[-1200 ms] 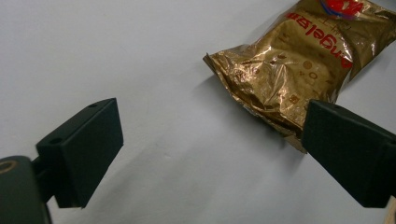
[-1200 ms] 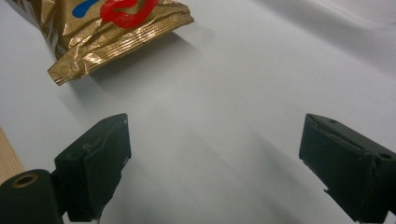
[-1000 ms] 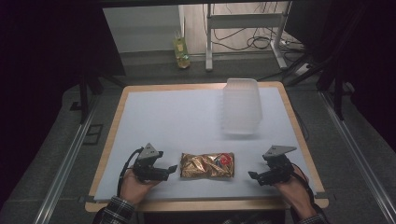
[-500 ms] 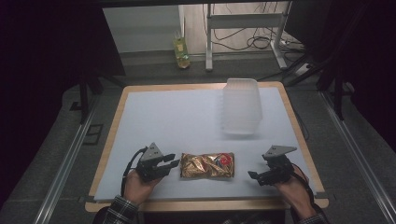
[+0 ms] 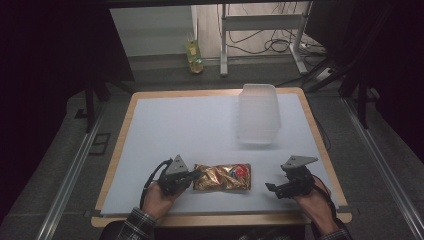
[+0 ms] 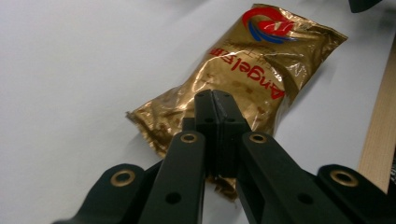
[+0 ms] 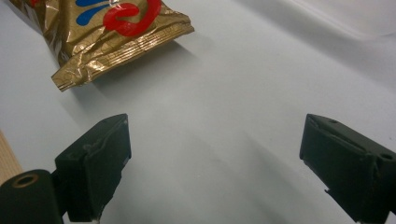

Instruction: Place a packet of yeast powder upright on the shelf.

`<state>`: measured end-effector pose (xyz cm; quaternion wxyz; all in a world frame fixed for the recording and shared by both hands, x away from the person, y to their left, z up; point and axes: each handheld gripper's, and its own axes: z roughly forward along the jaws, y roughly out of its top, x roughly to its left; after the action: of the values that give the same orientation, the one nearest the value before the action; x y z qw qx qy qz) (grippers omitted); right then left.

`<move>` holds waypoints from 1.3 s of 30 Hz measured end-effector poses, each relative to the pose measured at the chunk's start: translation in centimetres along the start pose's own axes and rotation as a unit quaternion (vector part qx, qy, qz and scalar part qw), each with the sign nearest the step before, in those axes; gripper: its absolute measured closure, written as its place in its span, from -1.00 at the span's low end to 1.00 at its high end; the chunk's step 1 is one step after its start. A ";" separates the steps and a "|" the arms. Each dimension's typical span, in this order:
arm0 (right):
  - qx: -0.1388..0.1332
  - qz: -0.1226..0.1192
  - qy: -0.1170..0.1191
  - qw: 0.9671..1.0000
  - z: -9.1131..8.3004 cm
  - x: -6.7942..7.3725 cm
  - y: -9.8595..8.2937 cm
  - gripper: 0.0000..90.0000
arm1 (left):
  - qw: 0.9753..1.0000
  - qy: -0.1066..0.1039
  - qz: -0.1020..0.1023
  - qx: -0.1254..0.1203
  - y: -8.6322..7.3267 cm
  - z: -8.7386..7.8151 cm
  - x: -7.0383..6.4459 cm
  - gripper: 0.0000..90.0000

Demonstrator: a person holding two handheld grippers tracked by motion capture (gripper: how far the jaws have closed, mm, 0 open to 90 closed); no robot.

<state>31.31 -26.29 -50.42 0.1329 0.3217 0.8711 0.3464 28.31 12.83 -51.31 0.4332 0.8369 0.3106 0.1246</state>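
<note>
Dark surroundings frame a pale wooden-edged counter (image 5: 320,135) with a white sheet over it, and from the high view we have everything laid out. Our crinkled gold foil snack bag (image 5: 222,176) lies flat near the front edge, between the two hands. Our left gripper (image 5: 196,175) is right at the bag's left end, touching it. Our right gripper (image 5: 270,188) sits apart to the right of the bag, resting low. Farther back on the right stands a clear, ribbed plastic tub (image 5: 258,114), well apart from the bag. A yellow bottle (image 5: 194,56) stands on the floor beyond.

Over to the left gripper view: the two black jaws are pressed together, and our left gripper (image 6: 213,100) is over the near end of the bag (image 6: 243,79); whether foil is actually caught between them we cannot tell. Red lettering reads "Angele", the rest hidden, with a red-and-blue swirl logo at the far end.

Now the right gripper view: our right gripper (image 7: 215,161) has its jaws spread wide over bare white sheet, and the bag's crimped end (image 7: 116,32) is ahead and to the left.

We judge this an early stage: the bag is on the counter, and lifting and carrying, likely to the tub, remain.
</note>
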 end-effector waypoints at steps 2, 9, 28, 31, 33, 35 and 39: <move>-0.001 0.000 -0.001 1.000 0.0 0.0 0.0 -0.80 | 1.000 -0.003 0.001 0.001 0.0 0.2 0.0 0.99; 0.000 -0.002 -0.003 1.000 0.1 0.1 0.0 -0.81 | 1.000 -0.009 0.006 0.020 -0.2 1.9 -0.1 0.99; -0.001 -0.001 0.019 1.000 0.1 1.2 0.5 -0.92 | 0.999 0.000 -0.012 0.030 -1.4 1.6 0.2 1.00; -0.008 0.002 0.030 1.000 -0.1 1.3 0.6 -0.92 | 0.999 0.001 -0.016 0.032 -1.5 1.5 0.2 1.00; -0.009 0.005 0.033 0.999 -0.1 1.3 0.7 -0.92 | 0.999 -0.001 -0.020 0.032 -1.6 1.3 0.2 1.00; -0.013 0.012 0.043 0.999 -0.3 1.2 0.9 -0.92 | 0.999 -0.002 -0.021 0.033 -1.7 1.2 0.2 1.00; -0.011 0.017 0.047 0.999 -0.3 1.3 1.0 -0.93 | 0.999 -0.004 -0.025 0.034 -1.9 1.0 0.2 1.00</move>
<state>30.64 -25.05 -49.50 0.0890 0.3182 0.8669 0.3732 28.18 13.17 -53.48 0.4084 0.8438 0.3335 0.0996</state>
